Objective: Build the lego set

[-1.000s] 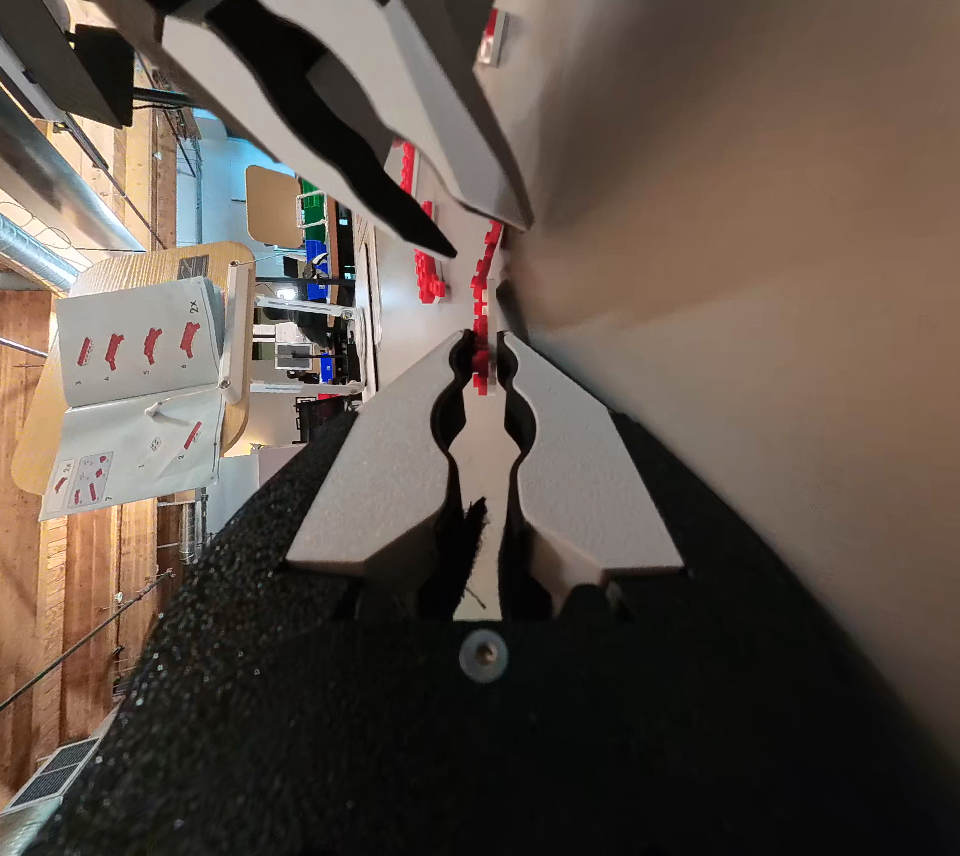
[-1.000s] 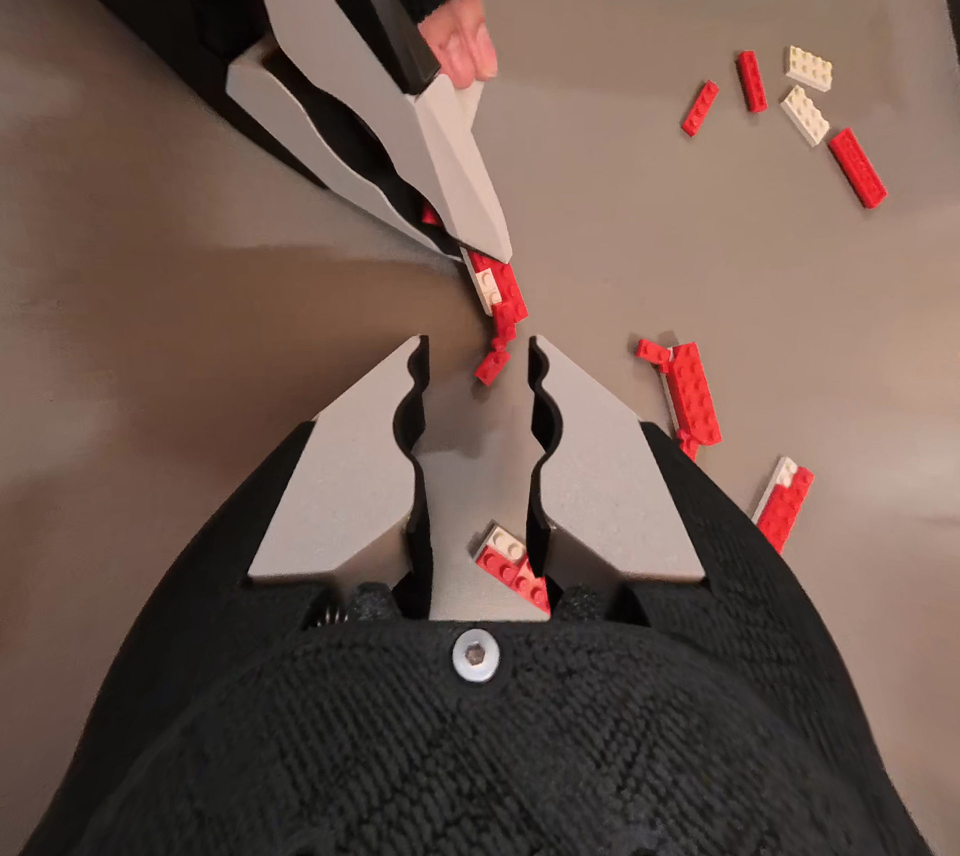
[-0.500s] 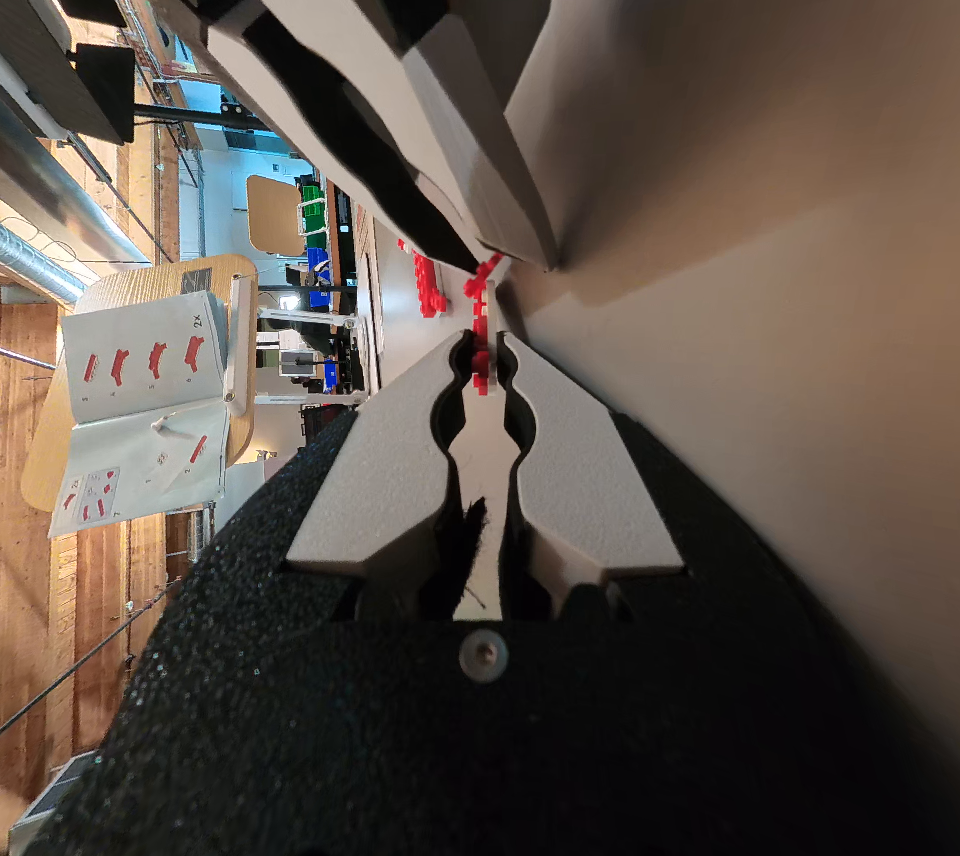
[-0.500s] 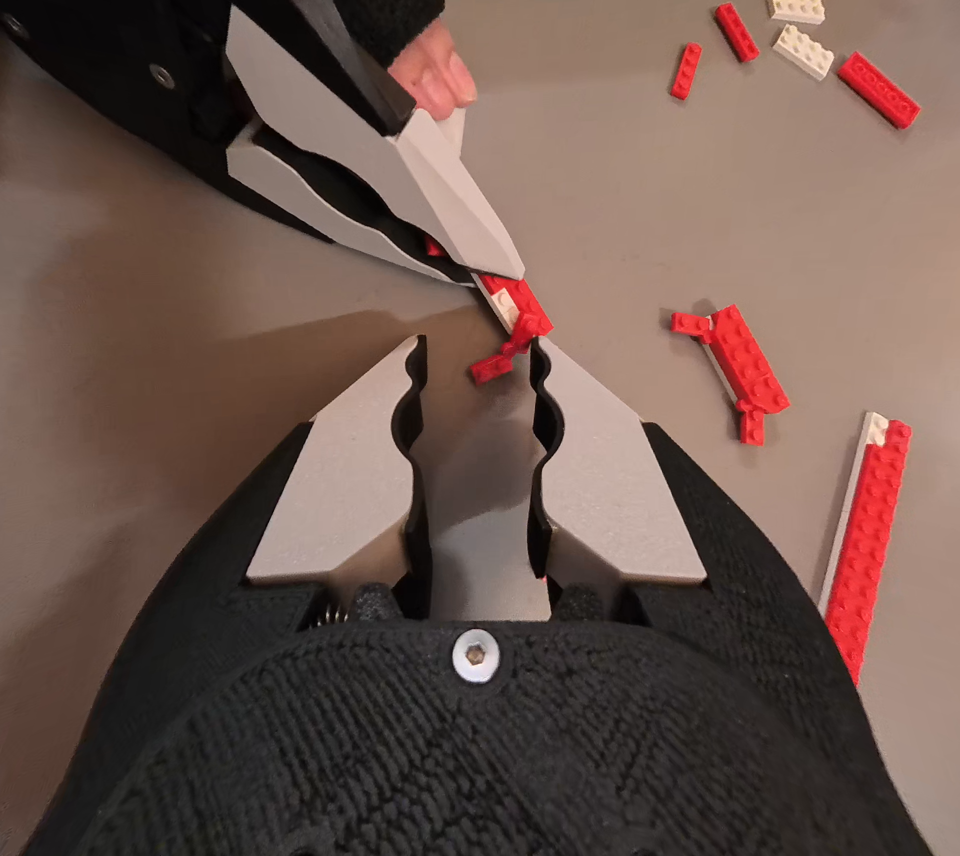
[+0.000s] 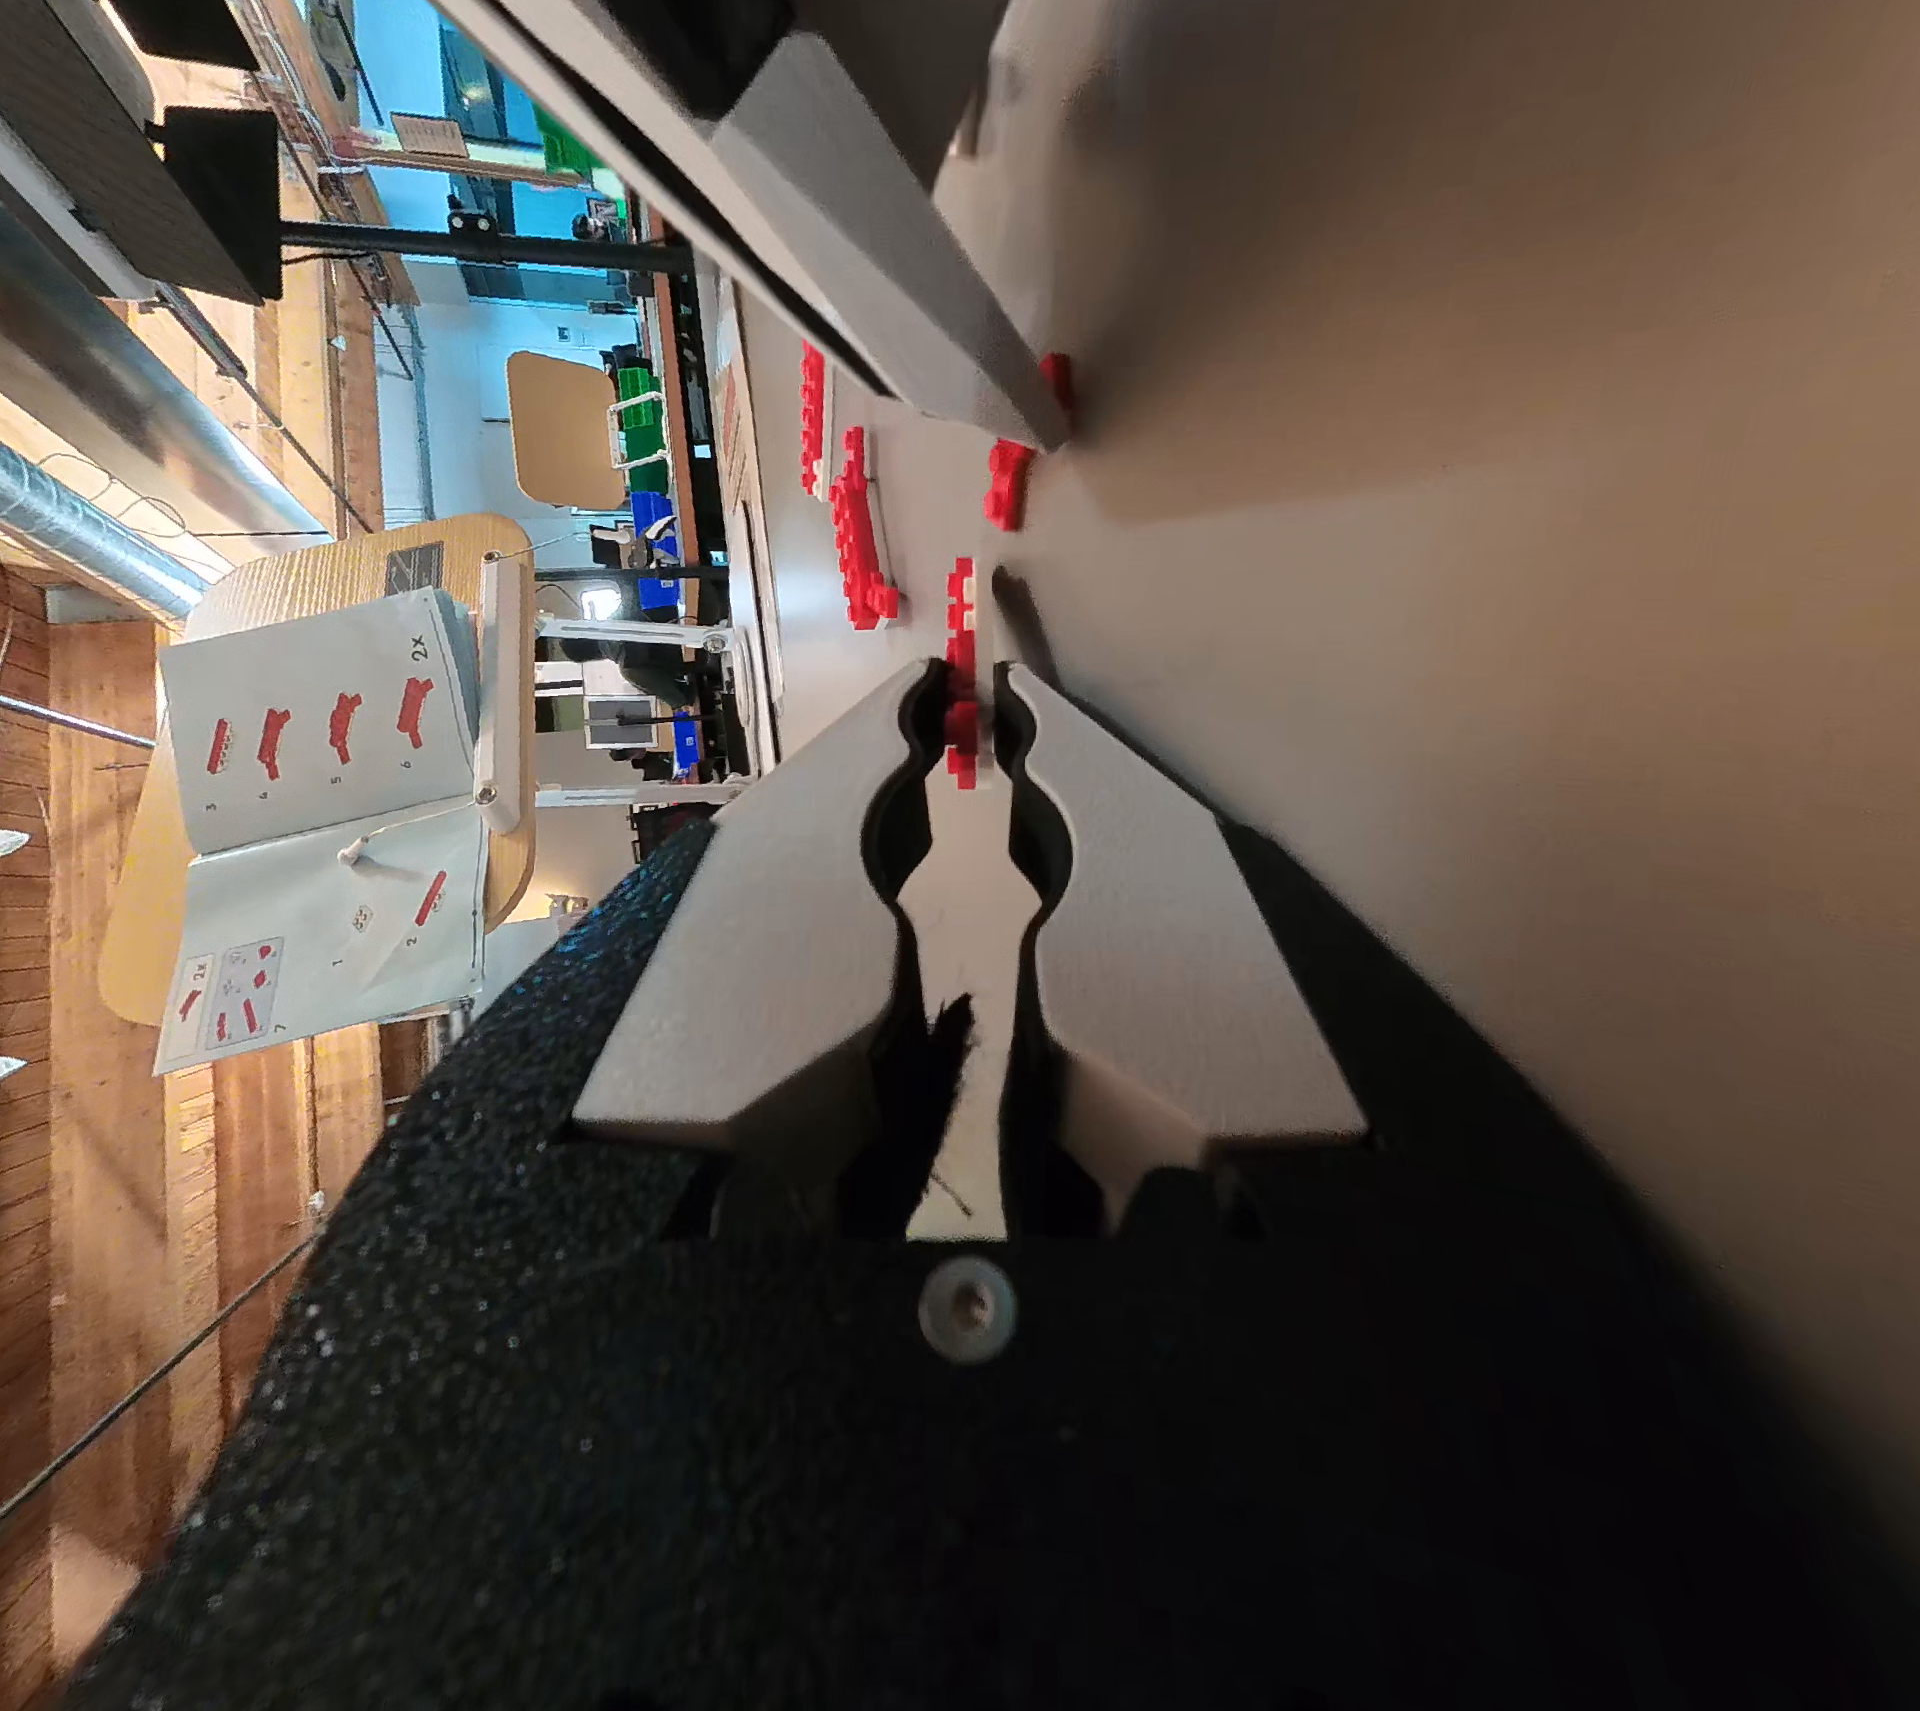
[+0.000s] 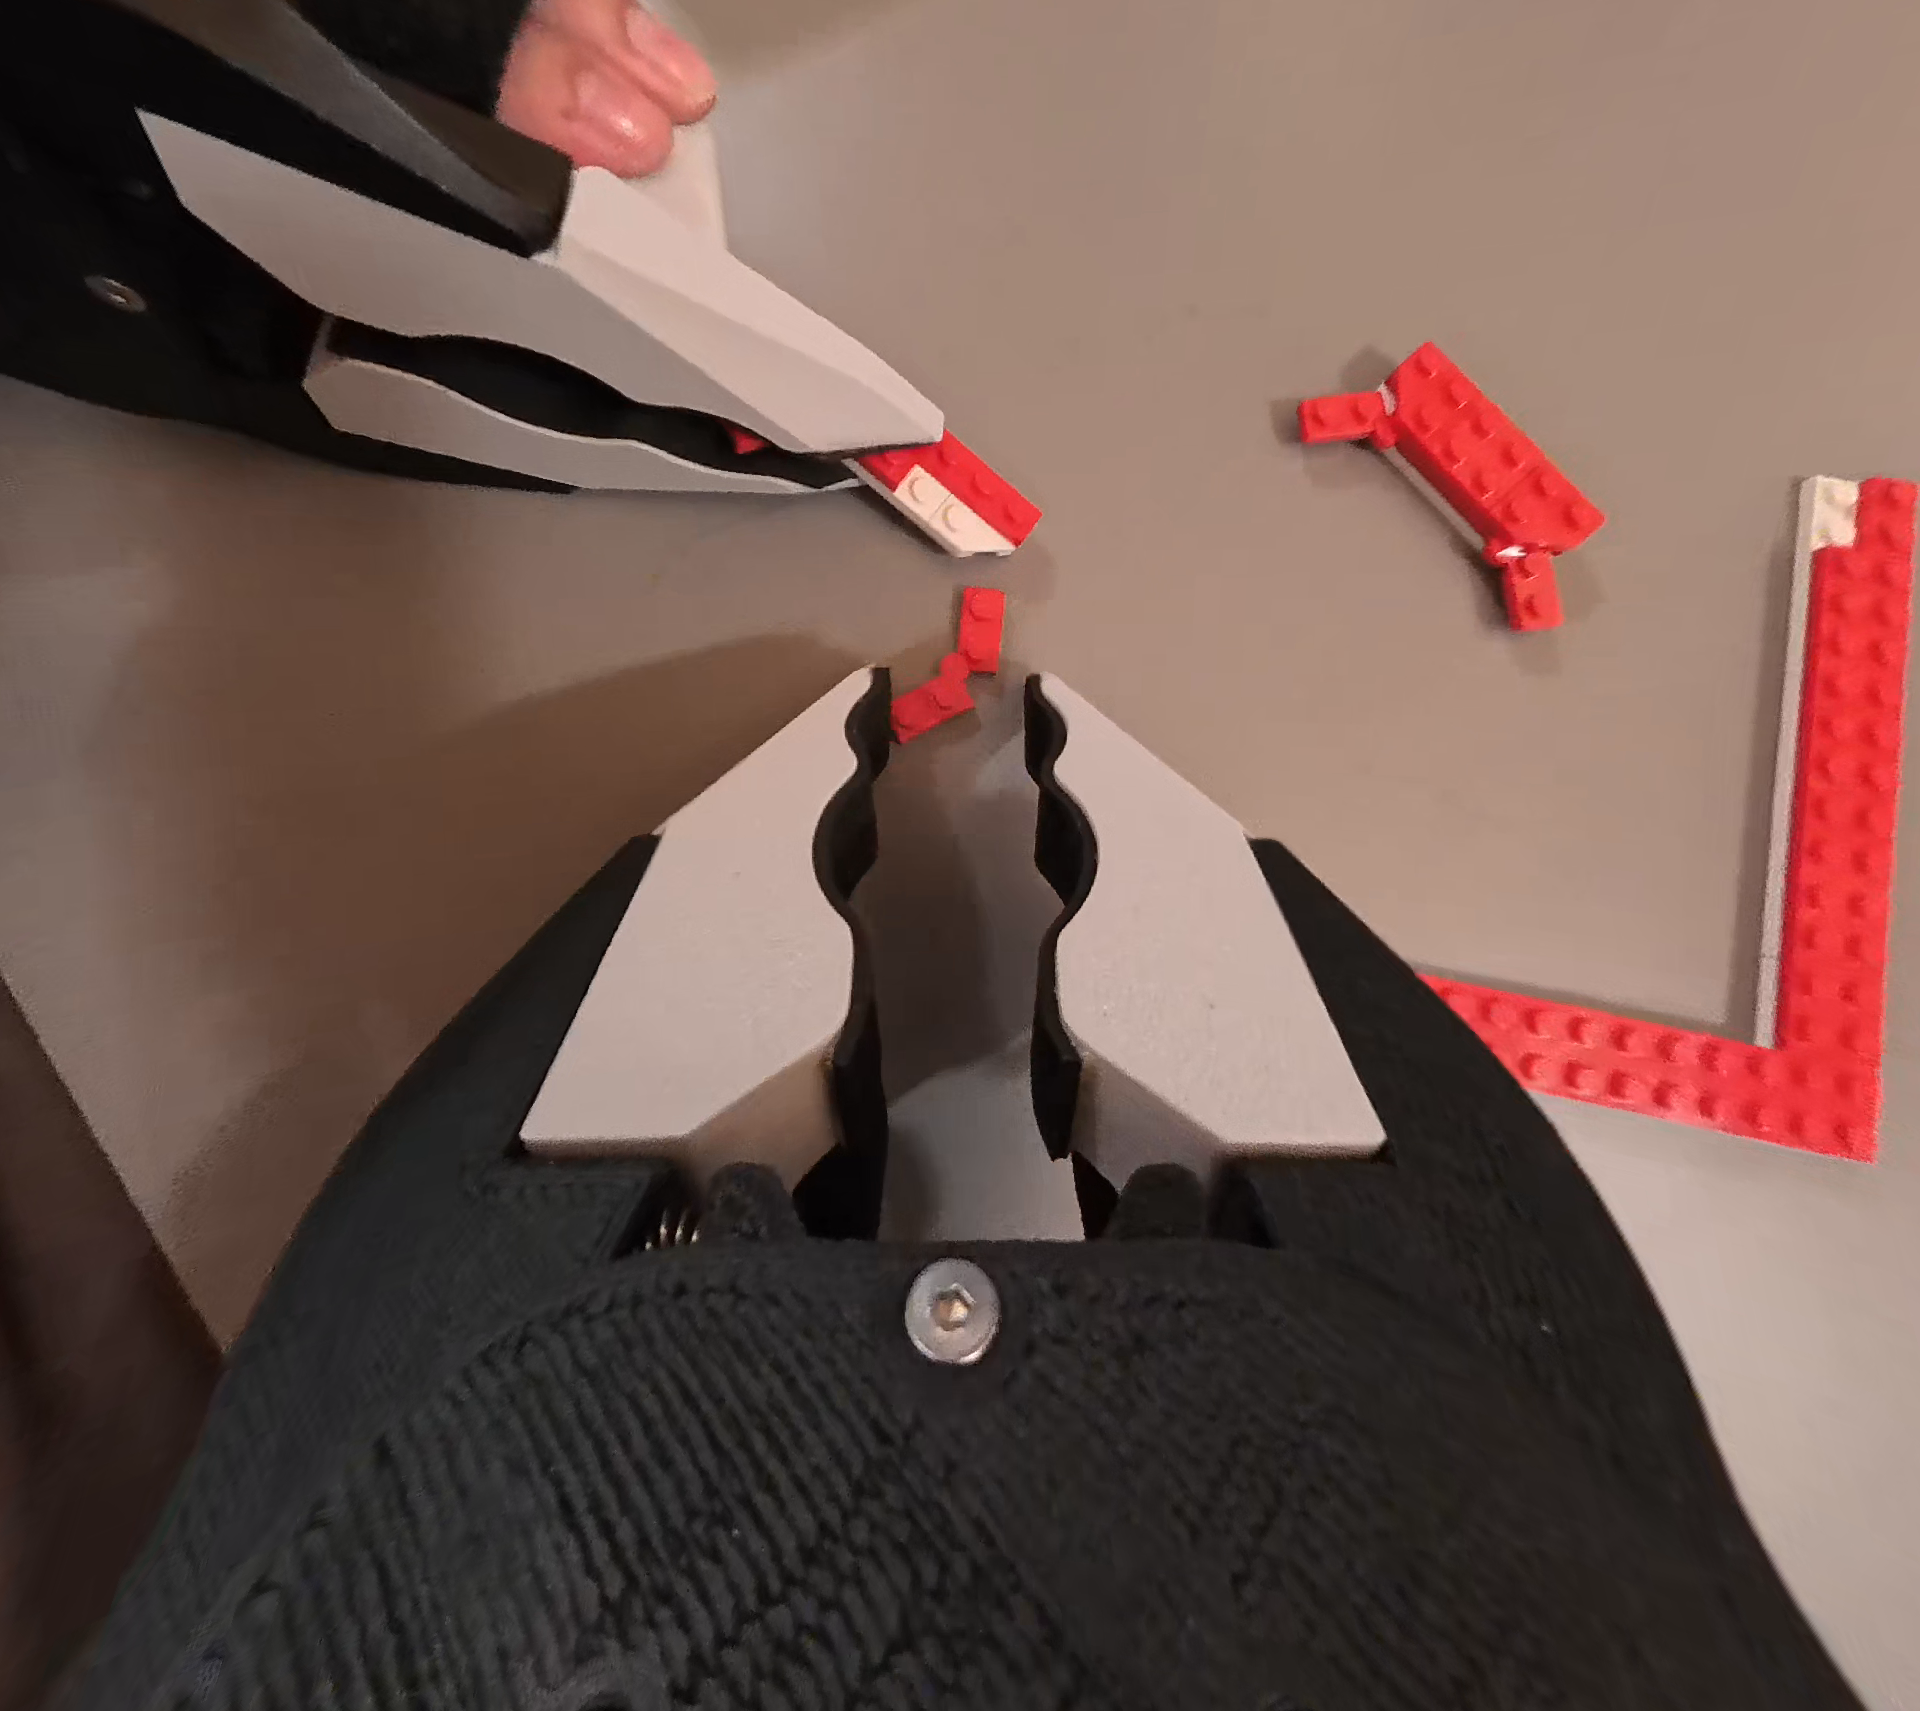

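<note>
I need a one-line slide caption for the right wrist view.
Left gripper holds a red-and-white assembly; open right gripper nears a small red hinge piece.

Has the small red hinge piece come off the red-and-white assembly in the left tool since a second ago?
Yes. The hinge piece now lies apart on the table, detached from the assembly gripped by the left tool.

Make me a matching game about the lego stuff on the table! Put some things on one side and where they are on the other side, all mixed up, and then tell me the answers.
Things:
1. red and white piece
2. small red hinge piece
3. L-shaped red plate
4. instruction booklet

Places:
A. lying flat on the table, near the right edge of the right wrist view
B. propped open on a stand behind the table
C. held in the left gripper
D. on the table just ahead of the open right gripper

Pairs: 1-C, 2-D, 3-A, 4-B
</note>
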Demonstrator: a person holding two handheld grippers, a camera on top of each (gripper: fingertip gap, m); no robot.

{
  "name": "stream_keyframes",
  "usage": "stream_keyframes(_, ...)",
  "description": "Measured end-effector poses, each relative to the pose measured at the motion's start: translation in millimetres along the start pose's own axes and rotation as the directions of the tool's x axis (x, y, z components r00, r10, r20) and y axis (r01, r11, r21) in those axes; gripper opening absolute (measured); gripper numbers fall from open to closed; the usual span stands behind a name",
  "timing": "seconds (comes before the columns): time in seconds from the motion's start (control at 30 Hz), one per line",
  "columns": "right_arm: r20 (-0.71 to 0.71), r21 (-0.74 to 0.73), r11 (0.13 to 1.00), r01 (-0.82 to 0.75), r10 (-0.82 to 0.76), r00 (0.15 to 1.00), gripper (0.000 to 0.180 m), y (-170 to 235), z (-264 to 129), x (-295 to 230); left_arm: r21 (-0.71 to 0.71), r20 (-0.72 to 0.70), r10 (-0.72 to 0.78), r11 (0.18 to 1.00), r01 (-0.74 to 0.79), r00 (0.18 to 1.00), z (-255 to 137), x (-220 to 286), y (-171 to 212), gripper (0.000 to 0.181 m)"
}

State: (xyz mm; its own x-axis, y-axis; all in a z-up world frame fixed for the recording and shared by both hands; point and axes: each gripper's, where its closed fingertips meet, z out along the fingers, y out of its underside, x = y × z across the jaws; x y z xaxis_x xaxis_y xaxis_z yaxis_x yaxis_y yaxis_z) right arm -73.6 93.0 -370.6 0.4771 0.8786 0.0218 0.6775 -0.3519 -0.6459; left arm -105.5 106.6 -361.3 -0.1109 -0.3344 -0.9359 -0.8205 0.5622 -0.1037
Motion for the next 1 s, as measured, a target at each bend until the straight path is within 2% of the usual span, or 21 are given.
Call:
stream_keyframes(0.13,-0.022,0.002,0.999,-0.039,0.039,0.999,0.023,0.7,-0.2,-3.5,-0.001,0.0,-0.002,1.0,0.002,1.0,-0.7,0.2,0.4,0.007)
stream_keyframes(0.23,-0.052,0.019,0.998,-0.055,0.056,0.997,0.007,-0.2,0.7,2.5,0.003,0.001,-0.004,1.0,0.004,1.0,-0.8,0.2,0.0,0.007)
stream_keyframes(0.33,-0.047,0.011,0.999,-0.044,0.044,0.998,0.004,-0.4,1.3,5.0,0.012,-0.002,-0.019,1.0,0.019,1.0,-0.7,0.4,-0.1,0.007)
stream_keyframes(0.6,0.12,0.061,0.997,0.056,-0.063,0.991,0.003,-6.9,2.0,1.3,0.034,-0.018,-0.033,0.999,0.033,0.999,-2.9,1.6,-1.5,0.007)
stream_keyframes(0.83,0.2,0.195,0.971,0.14,-0.179,0.963,0.003,-26.3,-5.1,-2.8,0.065,-0.037,-0.088,0.994,0.091,0.995,-3.5,2.1,-0.8,0.006)
stream_keyframes(1.0,0.237,0.187,0.952,0.244,-0.285,0.929,0.003,-26.3,2.4,-11.8,0.074,-0.038,-0.098,0.992,0.101,0.994,-3.9,2.3,-1.0,0.006)
